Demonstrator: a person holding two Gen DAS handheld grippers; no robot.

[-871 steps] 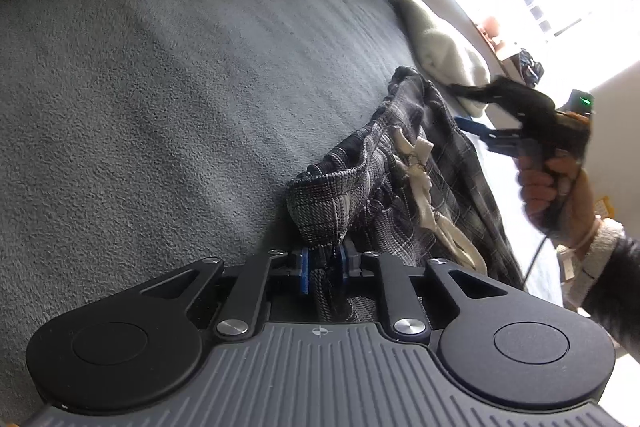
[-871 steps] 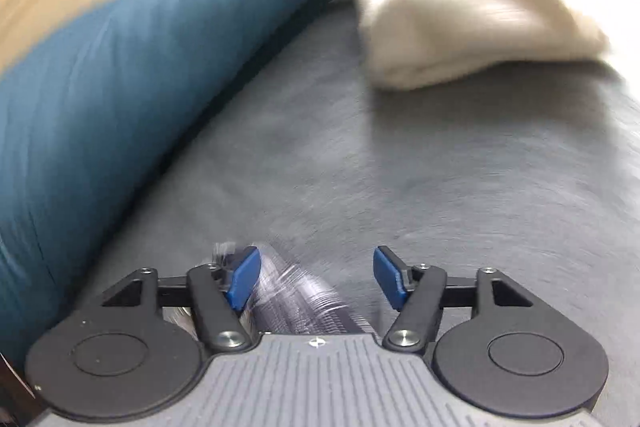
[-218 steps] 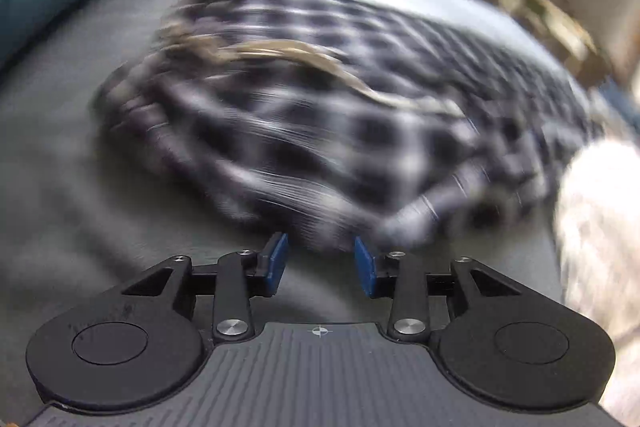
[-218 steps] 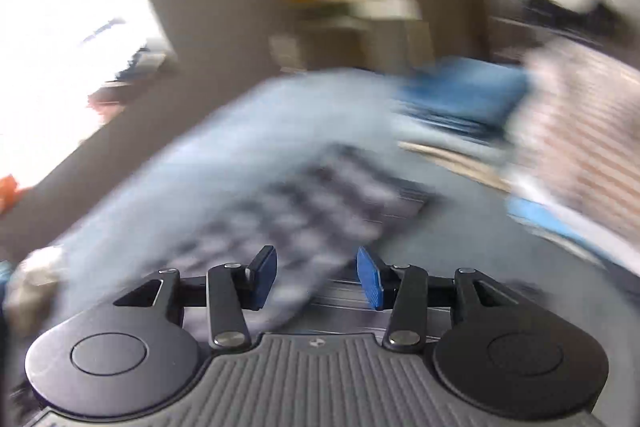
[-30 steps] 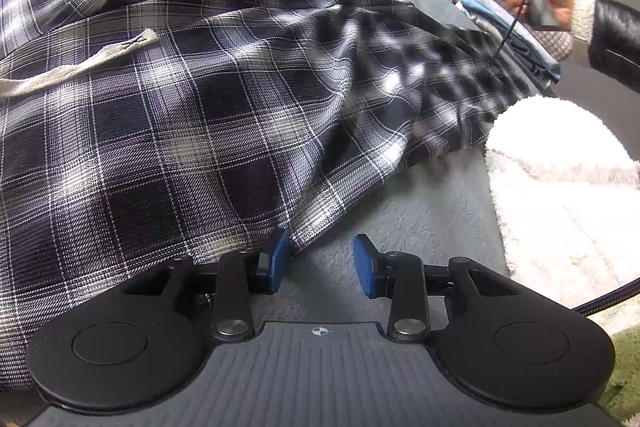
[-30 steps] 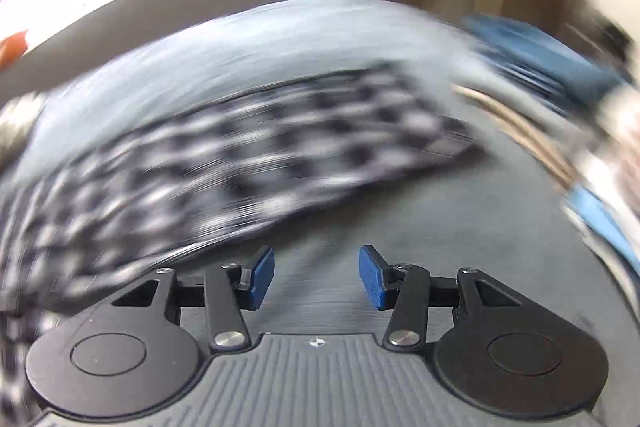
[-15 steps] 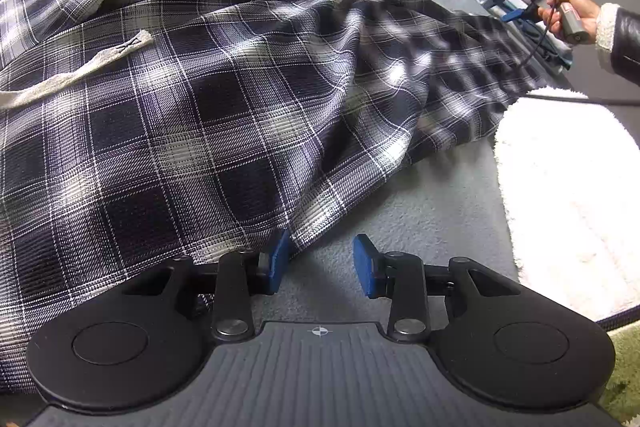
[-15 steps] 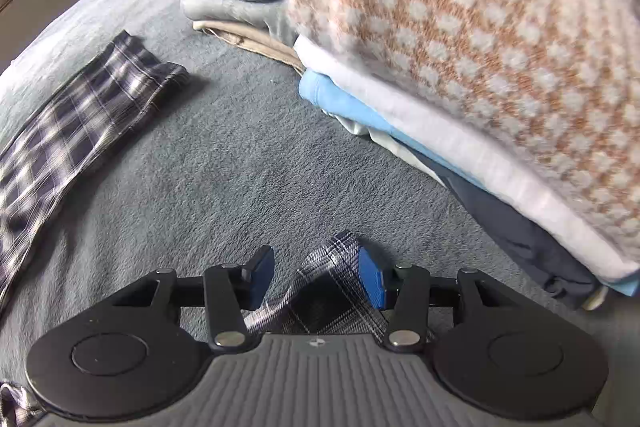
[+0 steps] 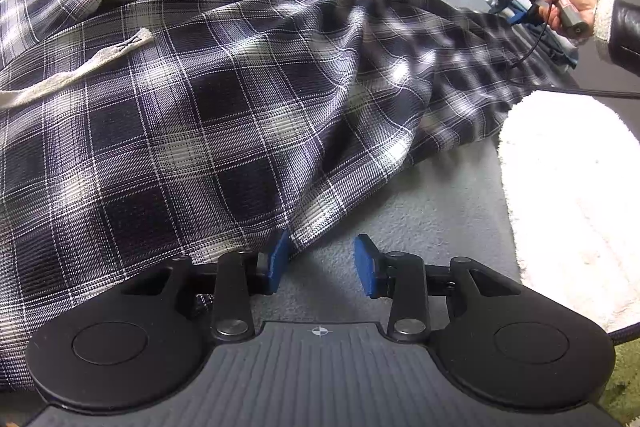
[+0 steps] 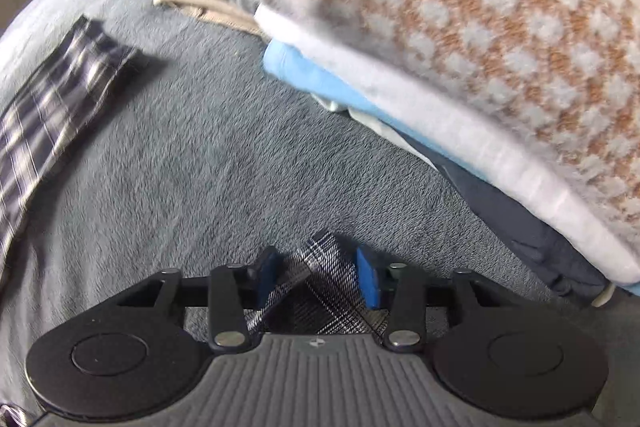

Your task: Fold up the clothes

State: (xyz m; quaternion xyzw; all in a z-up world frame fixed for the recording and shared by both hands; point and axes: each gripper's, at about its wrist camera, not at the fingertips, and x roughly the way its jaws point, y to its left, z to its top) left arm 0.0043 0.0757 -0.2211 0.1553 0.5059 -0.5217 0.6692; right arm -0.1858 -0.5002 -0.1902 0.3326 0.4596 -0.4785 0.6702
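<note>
Dark plaid trousers (image 9: 224, 99) with a pale drawstring (image 9: 80, 71) lie spread on the grey blanket (image 9: 420, 223). My left gripper (image 9: 322, 261) is open at the trousers' near edge, and its left pad touches the fabric. A hand holds my right gripper (image 9: 510, 1) at the far leg end. In the right wrist view that gripper (image 10: 317, 277) is open, low over the blanket (image 10: 240, 155). A plaid hem corner (image 10: 320, 259) lies loose between its fingers. The other trouser leg (image 10: 60, 99) stretches off to the left.
A stack of folded clothes (image 10: 360, 87) topped by an orange-and-white knit (image 10: 480, 7) stands close on the right of my right gripper. A white fluffy textile (image 9: 568, 195) lies right of my left gripper. A cable (image 9: 580, 91) crosses it.
My right gripper swung from above the trousers down to the leg end, and the hem corner now sits between its open fingers. The left gripper has barely moved.
</note>
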